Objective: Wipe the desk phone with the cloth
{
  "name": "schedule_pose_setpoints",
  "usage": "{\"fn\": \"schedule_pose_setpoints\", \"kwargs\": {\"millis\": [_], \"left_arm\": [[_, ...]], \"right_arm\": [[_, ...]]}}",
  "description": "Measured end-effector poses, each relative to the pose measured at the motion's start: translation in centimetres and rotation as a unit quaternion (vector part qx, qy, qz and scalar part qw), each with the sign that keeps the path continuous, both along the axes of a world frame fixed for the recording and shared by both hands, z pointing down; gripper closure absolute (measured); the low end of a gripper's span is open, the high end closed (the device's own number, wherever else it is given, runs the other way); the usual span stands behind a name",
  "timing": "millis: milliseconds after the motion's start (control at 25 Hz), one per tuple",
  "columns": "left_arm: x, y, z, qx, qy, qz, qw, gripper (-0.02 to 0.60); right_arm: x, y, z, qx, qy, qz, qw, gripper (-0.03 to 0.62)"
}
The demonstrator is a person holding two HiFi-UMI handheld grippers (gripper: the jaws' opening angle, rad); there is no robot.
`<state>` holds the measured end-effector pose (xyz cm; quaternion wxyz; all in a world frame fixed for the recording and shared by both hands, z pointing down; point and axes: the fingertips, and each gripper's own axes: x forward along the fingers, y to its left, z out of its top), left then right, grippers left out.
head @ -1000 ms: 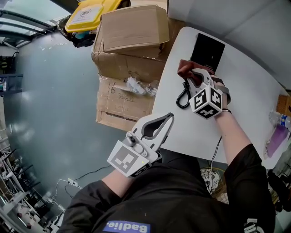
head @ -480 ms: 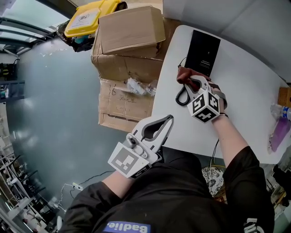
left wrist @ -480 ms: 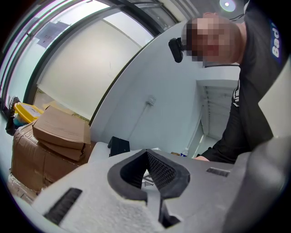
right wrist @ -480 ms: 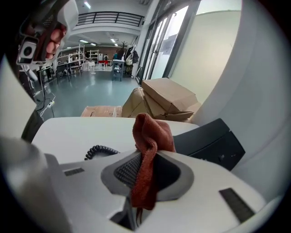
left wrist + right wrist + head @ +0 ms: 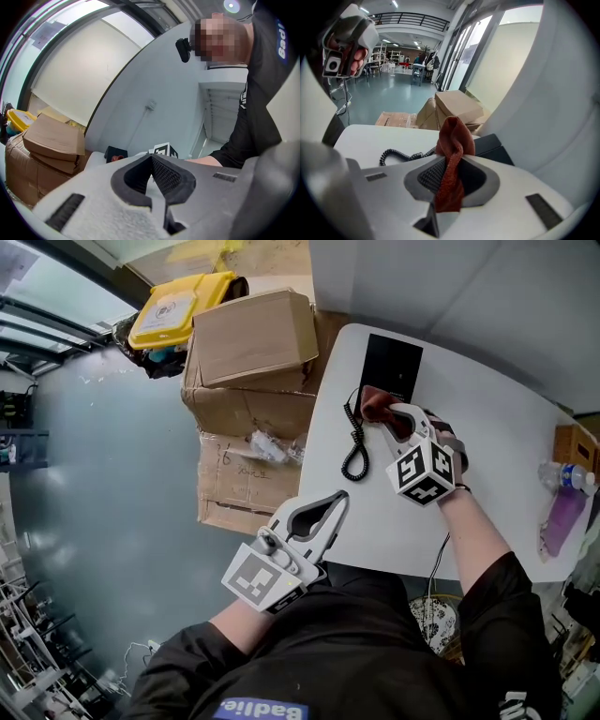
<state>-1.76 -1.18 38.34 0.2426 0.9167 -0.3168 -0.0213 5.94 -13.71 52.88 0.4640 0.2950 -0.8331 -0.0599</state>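
Right gripper (image 5: pixel 382 414) pinches the red cloth (image 5: pixel 374 400) over the white table (image 5: pixel 506 432); left gripper (image 5: pixel 341 496) closed, empty; boxes (image 5: pixel 251 336) on grey floor (image 5: pixel 94 474)

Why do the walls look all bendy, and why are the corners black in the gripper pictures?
Left gripper view: the wide-angle lens bows the wall, leaving dark corners round the picture. Right gripper view: same bending and dark rim, around the cloth. Head view: no black corners.

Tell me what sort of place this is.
Probably an office or lab workspace: a desk phone on a white table, stacked cardboard boxes beside it, and a large open hall beyond.
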Motion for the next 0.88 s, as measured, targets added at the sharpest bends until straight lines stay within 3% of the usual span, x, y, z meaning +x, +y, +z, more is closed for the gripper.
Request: {"fn": "schedule_pose_setpoints", "kwargs": {"millis": [240, 480, 680, 880], "left_arm": [[2.2, -2.1, -0.8, 0.006, -0.006, 0.004, 1.0, 0.569], [4.6, -4.1, -0.3, -0.002, -0.018, 0.008, 0.9998, 0.569], [6.5, -5.2, 0.4, -0.012, -0.025, 0.01, 0.9996, 0.568], [7.5, -5.9, 1.3, -0.022, -0.029, 0.005, 0.9993, 0.568]], "right_arm": [[7.3, -6.0, -3.9, 0.04, -0.006, 0.069, 0.997, 0.511], [13.8, -10.9, -3.8, 0.044, -0.008, 0.12, 0.992, 0.511], [15.5, -12.8, -1.7, 0.032, -0.002, 0.117, 0.993, 0.511], [14.7, -12.9, 0.6, 0.018, -0.007, 0.094, 0.995, 0.511]]}}
